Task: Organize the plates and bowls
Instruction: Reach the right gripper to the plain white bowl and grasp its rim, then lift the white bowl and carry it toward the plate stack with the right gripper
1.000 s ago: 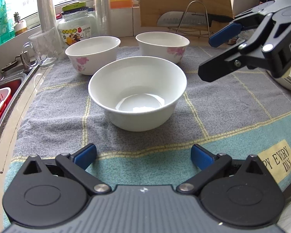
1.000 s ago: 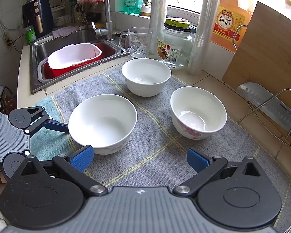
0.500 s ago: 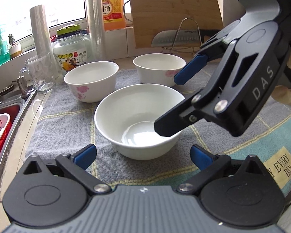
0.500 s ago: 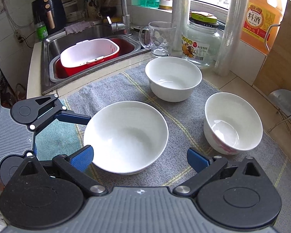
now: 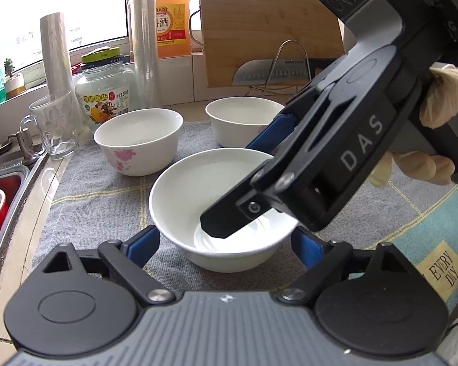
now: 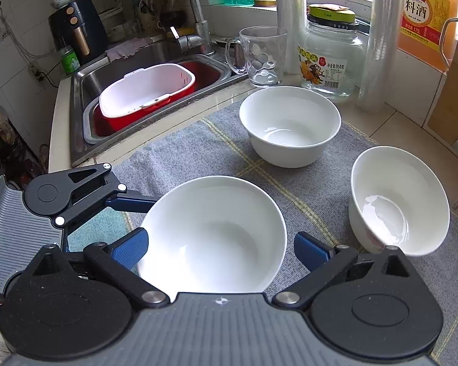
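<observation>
A large plain white bowl (image 5: 198,195) (image 6: 216,235) stands upright on the grey cloth (image 5: 100,201). My left gripper (image 5: 226,245) reaches to its near side, a blue pad by each flank, jaws closing with small gaps left. My right gripper (image 6: 219,248) comes down over the same bowl with its jaws closing. The bowl lies between its pads, and the right pad stands clear of the rim. Seen from the left wrist, its dark near finger (image 5: 226,225) hangs over the bowl's inside. Two smaller flowered bowls (image 5: 139,149) (image 5: 241,122) sit behind.
A glass mug (image 6: 259,58), a lidded jar (image 6: 329,58) and film rolls line the back. The sink (image 6: 82,97) holds a red and white basin (image 6: 146,91). A cutting board (image 5: 271,30) and a knife stand at the back right. A gloved hand (image 5: 442,97) holds the right gripper.
The right gripper swung in from the right and lowered over the large bowl. The left gripper edged up to the bowl. Both pairs of jaws have narrowed a little.
</observation>
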Available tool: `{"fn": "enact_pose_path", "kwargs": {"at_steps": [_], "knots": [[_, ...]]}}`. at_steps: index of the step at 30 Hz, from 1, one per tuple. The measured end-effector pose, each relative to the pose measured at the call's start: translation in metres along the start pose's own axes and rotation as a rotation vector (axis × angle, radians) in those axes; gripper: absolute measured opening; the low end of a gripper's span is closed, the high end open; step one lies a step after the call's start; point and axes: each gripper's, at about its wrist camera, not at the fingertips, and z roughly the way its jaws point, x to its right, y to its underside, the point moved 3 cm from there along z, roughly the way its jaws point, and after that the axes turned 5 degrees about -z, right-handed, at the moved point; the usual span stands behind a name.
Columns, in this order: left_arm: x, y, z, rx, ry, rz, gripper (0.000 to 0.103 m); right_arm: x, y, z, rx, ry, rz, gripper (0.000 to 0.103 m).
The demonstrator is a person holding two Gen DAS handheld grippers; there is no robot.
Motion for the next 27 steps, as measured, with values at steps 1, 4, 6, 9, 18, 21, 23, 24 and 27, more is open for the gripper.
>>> {"fn": "enact_pose_path", "kwargs": {"at_steps": [1, 4, 6, 9, 18, 21, 23, 24, 27], "knots": [[0.0, -0.001, 0.0, 0.002, 0.002, 0.002, 0.092, 0.001, -0.001, 0.002, -0.003, -0.01, 0.005, 0.1], [0.0, -0.001, 0.001, 0.005, 0.006, 0.004, 0.09, 0.002, -0.001, 0.004, -0.01, -0.016, 0.007, 0.093], [0.0, -0.001, 0.002, 0.005, 0.009, 0.002, 0.09, 0.002, -0.001, 0.005, -0.015, -0.018, 0.007, 0.091], [0.0, -0.001, 0.002, 0.004, 0.01, 0.001, 0.09, 0.001, 0.0, 0.006, -0.02, -0.022, 0.005, 0.091], [0.002, -0.003, 0.001, -0.006, 0.002, 0.013, 0.09, 0.002, -0.001, 0.003, -0.025, -0.036, 0.016, 0.092], [0.004, -0.005, -0.001, -0.009, 0.003, 0.015, 0.09, 0.001, -0.001, 0.001, -0.024, -0.039, 0.018, 0.092], [0.006, -0.007, -0.003, -0.009, 0.005, 0.022, 0.09, 0.001, -0.001, -0.002, -0.021, -0.041, 0.027, 0.092], [0.007, -0.009, -0.003, -0.01, 0.007, 0.026, 0.09, 0.002, 0.0, -0.004, -0.02, -0.042, 0.031, 0.092], [0.013, -0.012, -0.006, -0.013, 0.012, 0.034, 0.09, 0.003, 0.001, -0.01, -0.016, -0.045, 0.042, 0.092]]}}
